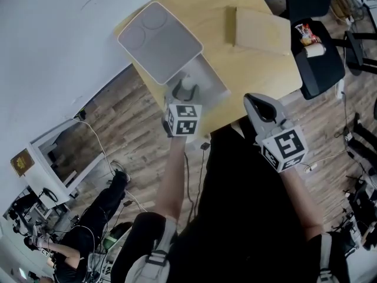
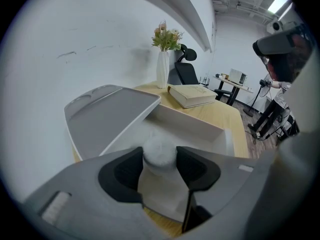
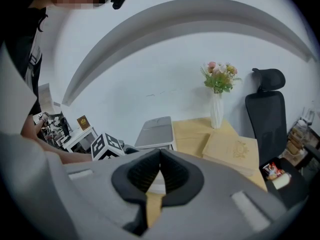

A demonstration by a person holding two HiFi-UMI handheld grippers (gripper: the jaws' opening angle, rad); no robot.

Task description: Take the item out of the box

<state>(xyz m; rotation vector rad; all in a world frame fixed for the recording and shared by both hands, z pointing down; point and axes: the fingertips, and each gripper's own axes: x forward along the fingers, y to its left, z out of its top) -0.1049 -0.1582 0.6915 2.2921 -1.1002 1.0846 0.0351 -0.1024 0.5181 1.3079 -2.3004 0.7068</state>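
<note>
Currently the left gripper (image 2: pixel 160 160) is closing on the item (image 2: pixel 160 153), a small white piece with a rounded, fuzzy-looking top. The item is sitting at the near end of the open box (image 2: pixel 200 121). Whether it is resting on the box floor or is already clear of it cannot be told.

Handling assessment: the item is probably light and soft, so it is likely to give under pressure rather than slip. Firm clamping is not needed. The best hold is across the rounded top, where both pads appear to be making contact now. A straight lift toward 12 o'clock should be keeping it clear of the box walls.

The grey lid (image 2: pixel 112 116) is lying open at 10 o'clock of the box, out of the lift path.

Pose, head view: the left forearm is reaching toward 12 o'clock, and the gripper is pointing down into the box at the near edge of the table (image 1: pixel 259 69).

At 3 o'clock of the left gripper, the right gripper (image 3: pixel 160 156) is hovering over the table edge. Its jaws are meeting at the tips, with nothing between them. Its forearm is angling toward 11 o'clock and is not taking part.
</note>
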